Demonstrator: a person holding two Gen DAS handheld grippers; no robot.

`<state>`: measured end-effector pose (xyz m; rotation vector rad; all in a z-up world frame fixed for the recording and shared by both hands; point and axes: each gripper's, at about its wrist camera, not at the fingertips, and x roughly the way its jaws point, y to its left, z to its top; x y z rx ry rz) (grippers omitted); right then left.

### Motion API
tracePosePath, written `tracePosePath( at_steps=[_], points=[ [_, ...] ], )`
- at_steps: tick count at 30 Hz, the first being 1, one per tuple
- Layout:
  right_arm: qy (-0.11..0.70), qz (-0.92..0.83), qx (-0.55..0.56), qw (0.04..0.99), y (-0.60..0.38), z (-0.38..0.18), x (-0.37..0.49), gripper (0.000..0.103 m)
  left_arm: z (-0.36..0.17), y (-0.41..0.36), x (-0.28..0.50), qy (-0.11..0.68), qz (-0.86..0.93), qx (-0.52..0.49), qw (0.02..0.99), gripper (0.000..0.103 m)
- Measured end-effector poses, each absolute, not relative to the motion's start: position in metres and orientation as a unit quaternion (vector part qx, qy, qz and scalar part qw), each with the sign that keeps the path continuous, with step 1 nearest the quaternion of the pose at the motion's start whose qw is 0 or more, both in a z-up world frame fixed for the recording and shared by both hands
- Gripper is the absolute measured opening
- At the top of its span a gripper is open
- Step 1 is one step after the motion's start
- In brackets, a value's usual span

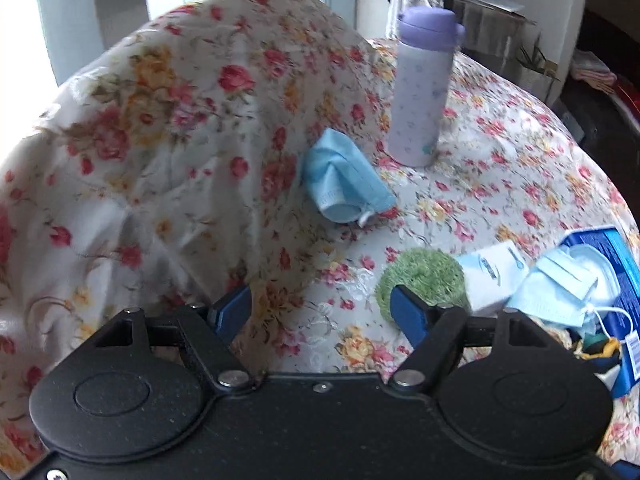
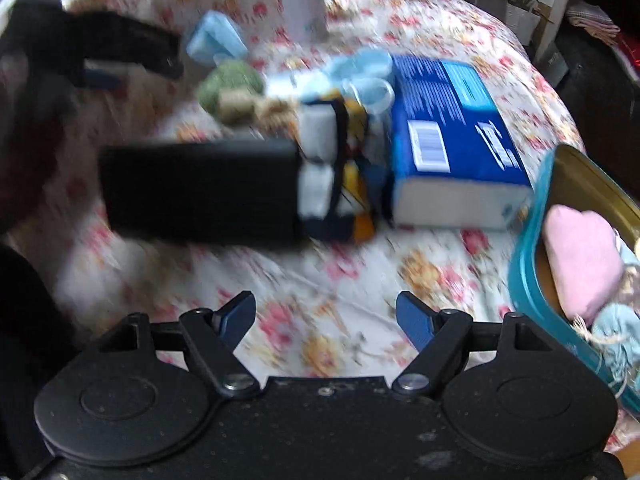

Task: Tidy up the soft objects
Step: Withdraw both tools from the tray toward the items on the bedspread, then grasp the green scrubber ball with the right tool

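Hovering wide open and empty, the left gripper (image 1: 322, 312) was best lowered squarely over the green ball (image 1: 424, 280); the right gripper (image 2: 326, 316), likewise open, held nothing.

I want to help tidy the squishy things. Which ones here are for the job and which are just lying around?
For the job: crumpled blue mask, green fuzzy ball, loose masks, pink heart cushion already inside the teal tin.

Just lying about: purple bottle, blue box, black case.
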<state>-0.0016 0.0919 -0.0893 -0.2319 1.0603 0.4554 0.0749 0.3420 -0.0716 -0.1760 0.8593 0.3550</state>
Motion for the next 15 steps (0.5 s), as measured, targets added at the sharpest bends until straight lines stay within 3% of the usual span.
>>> tracePosePath(
  at_steps=[3, 6, 9, 15],
  points=[
    [0.508, 0.217, -0.066, 0.831, 0.083, -0.071, 0.009, 0.073, -0.071, 0.343, 0.074, 0.415, 0.176, -0.094, 0.888, 0.072],
    [0.482, 0.243, -0.010, 0.842, 0.077, -0.030, 0.031, 0.080, -0.070, 0.343, 0.074, 0.412, 0.177, -0.099, 0.888, 0.072],
    [0.437, 0.242, -0.020, 0.866, 0.089, 0.006, 0.068, 0.081, -0.069, 0.338, 0.073, 0.410, 0.180, -0.085, 0.890, 0.072],
    [0.443, 0.249, -0.025, 0.861, 0.141, 0.024, 0.151, 0.078, -0.066, 0.328, 0.071, 0.398, 0.173, -0.059, 0.899, 0.073]
  ],
)
